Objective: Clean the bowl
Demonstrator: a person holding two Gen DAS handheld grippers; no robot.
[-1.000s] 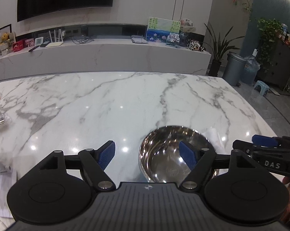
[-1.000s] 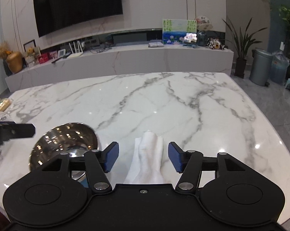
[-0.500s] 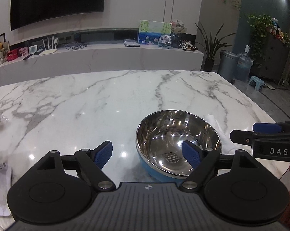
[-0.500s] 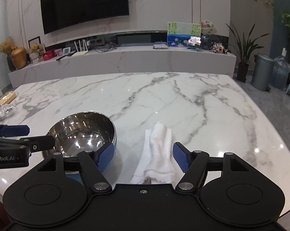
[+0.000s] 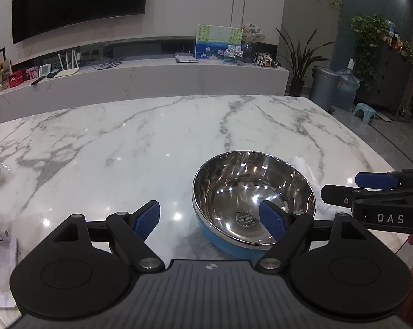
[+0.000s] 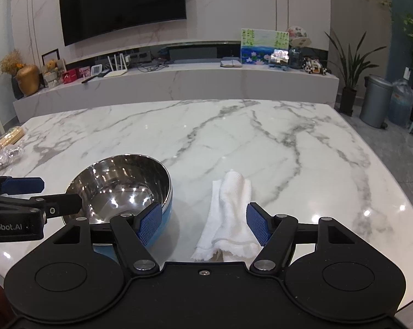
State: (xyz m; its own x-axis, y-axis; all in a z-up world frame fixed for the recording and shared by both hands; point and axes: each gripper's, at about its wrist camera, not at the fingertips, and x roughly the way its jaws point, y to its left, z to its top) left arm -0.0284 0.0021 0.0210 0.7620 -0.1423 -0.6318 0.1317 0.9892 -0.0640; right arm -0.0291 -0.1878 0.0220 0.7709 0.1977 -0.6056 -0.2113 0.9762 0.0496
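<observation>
A steel bowl [image 5: 254, 194] with a blue outer shell stands upright on the marble table [image 5: 124, 148]; it also shows in the right wrist view [image 6: 118, 189]. My left gripper [image 5: 214, 219] is open, its right finger over the bowl's near inside. A crumpled white cloth [image 6: 231, 213] lies on the table right of the bowl; only its tip [image 5: 299, 163] shows behind the bowl in the left wrist view. My right gripper [image 6: 205, 222] is open, its fingers either side of the cloth's near end. Each gripper shows in the other's view: the right one [image 5: 371, 189], the left one [image 6: 28, 194].
A white flat object [image 5: 0, 268] lies at the table's near left edge. Clear plastic wrapping [image 6: 3, 153] and a bamboo roll [image 6: 8, 138] lie at the far left. The table's right edge drops to the floor. A marble TV counter [image 6: 179, 82] stands behind.
Both grippers have pulled back and risen, so the bowl and cloth show more fully and farther ahead. Bowl and cloth have not moved. Both grippers stay open.
</observation>
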